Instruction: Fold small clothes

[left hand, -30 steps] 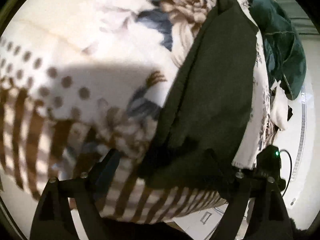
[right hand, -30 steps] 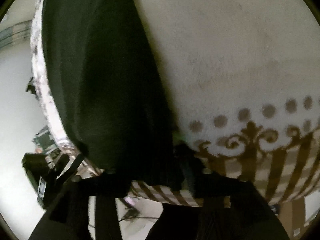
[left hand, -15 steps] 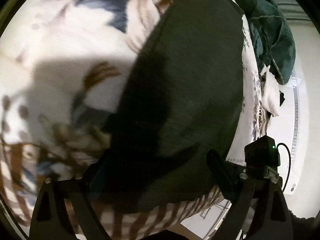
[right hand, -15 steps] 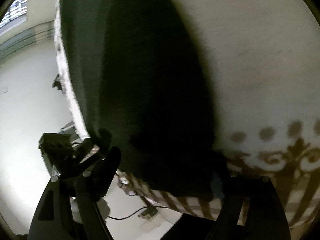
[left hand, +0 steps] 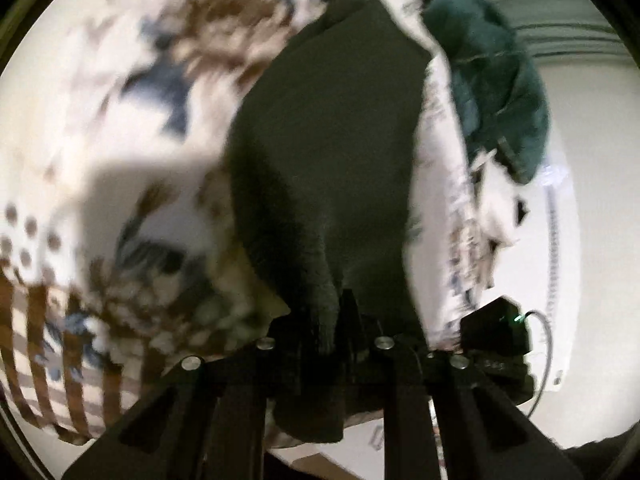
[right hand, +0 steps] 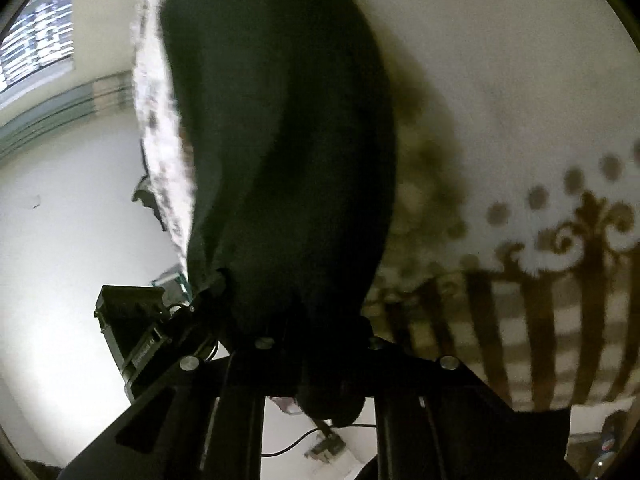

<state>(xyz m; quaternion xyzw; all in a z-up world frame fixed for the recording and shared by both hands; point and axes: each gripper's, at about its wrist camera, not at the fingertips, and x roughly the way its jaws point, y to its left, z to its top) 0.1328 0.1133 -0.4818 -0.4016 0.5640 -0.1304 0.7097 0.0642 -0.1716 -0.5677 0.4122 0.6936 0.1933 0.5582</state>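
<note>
Fabric of the dark garment (left hand: 332,152), spread on the patterned blanket (left hand: 120,168) toward twelve o'clock, looks soft, light and limp, best held at near-edge corners, where left gripper (left hand: 334,334) and right gripper (right hand: 320,344) are each clamped on it.

The garment (left hand: 332,168) is showing as a plain dark olive-black, with no print. The blanket (left hand: 120,140) under it is showing a cream ground carrying brown and blue flowers; toward its near edge it is displaying brown dots, brown scrollwork and brown vertical stripes (right hand: 560,300). At the far right, a heap of cloth (left hand: 500,92) is appearing deep teal. Both gripper frames (left hand: 332,380) are appearing black with silver screw heads.
</note>
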